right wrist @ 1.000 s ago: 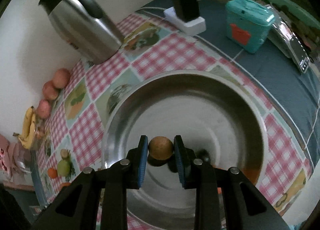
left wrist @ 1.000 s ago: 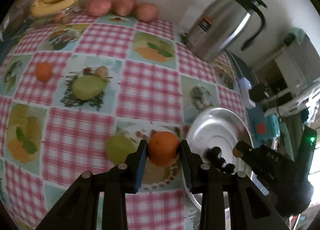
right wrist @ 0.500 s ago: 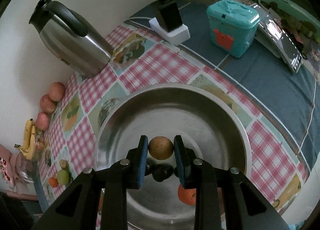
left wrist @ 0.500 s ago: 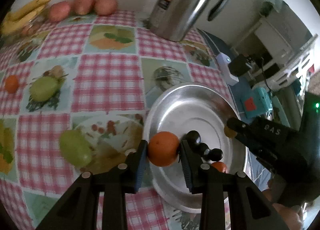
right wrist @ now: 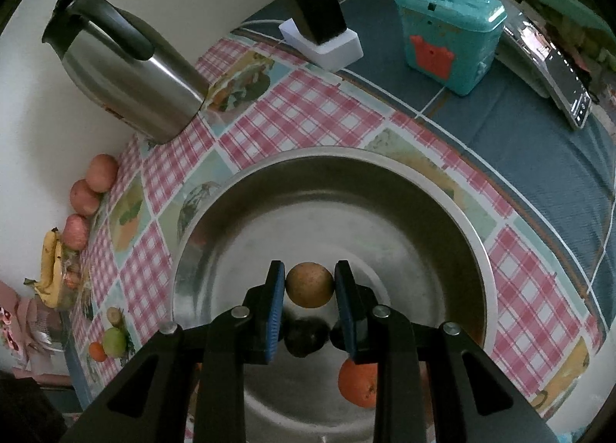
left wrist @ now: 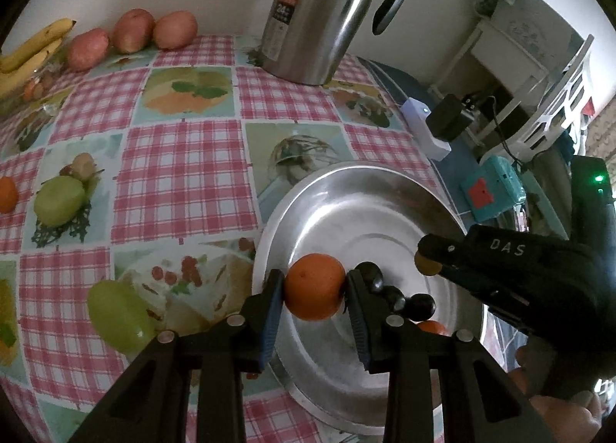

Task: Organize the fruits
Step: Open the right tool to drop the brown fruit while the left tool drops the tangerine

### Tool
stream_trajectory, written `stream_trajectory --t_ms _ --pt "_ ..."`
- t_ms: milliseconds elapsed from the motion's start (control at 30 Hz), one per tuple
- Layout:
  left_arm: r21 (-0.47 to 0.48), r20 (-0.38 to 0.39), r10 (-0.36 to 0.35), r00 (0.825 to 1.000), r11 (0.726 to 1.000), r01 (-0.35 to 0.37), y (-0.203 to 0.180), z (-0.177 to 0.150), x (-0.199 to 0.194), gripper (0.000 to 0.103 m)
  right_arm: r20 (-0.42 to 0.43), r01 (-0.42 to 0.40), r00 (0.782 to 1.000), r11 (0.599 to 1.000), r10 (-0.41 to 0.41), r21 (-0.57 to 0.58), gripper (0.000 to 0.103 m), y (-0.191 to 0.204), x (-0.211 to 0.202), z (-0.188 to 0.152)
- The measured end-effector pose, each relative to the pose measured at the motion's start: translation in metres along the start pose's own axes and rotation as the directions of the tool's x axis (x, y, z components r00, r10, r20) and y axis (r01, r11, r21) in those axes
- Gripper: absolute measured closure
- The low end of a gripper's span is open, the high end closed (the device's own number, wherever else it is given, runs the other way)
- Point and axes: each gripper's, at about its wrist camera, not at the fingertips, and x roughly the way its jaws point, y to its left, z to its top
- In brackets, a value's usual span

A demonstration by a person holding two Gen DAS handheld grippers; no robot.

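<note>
1. Steel bowl [left wrist: 346, 188] sits at the near right of the checked tablecloth [left wrist: 184, 173]; it is the collecting place, with dark plums [left wrist: 421, 304] and one orange [right wrist: 358, 385] already inside.
2. Your left gripper [left wrist: 313, 292] pinches a second orange [left wrist: 313, 287] just over the bowl's near left rim, seemingly ready to drop in.
3. Your right gripper [right wrist: 309, 285] pinches a small brown fruit [right wrist: 309, 284] above the bowl's middle, clear of the plums.
4. Two green fruits [left wrist: 59, 200] lie on the cloth to the left, probably next.

Brushed metal bowl [right wrist: 442, 235], glossy steel jug [left wrist: 327, 15] (black plastic handle), tablecloth [left wrist: 184, 173] perhaps smooth vinyl.
</note>
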Motion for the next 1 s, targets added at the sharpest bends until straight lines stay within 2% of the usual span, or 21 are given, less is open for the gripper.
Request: stream_trajectory --t_ms 667,767,833,1000 --pt "0.004 -0.032 0.009 0.999 1.0 -0.009 0.0007 -0.0023 0.0073 0.068 -0.021 0.012 1.0 1.0 -0.012 -0.001 0.075 0.0016 0.0054 -0.0009" --pt "0.006 -0.033 0.008 0.999 1.0 -0.008 0.0004 -0.0022 0.0075 0.068 -0.019 0.012 1.0 1.0 -0.012 -0.004 0.072 0.0022 0.0048 0.0003" --pt "0.006 -0.035 0.008 0.999 1.0 -0.008 0.0005 -0.0023 0.0079 0.067 -0.02 0.013 1.0 1.0 -0.013 -0.004 0.064 0.0021 0.005 0.0009" --pt "0.008 -0.044 0.005 0.999 1.0 -0.005 0.0006 -0.0026 0.0093 0.064 -0.018 0.014 1.0 1.0 -0.014 -0.006 0.062 0.0021 0.0047 0.0014"
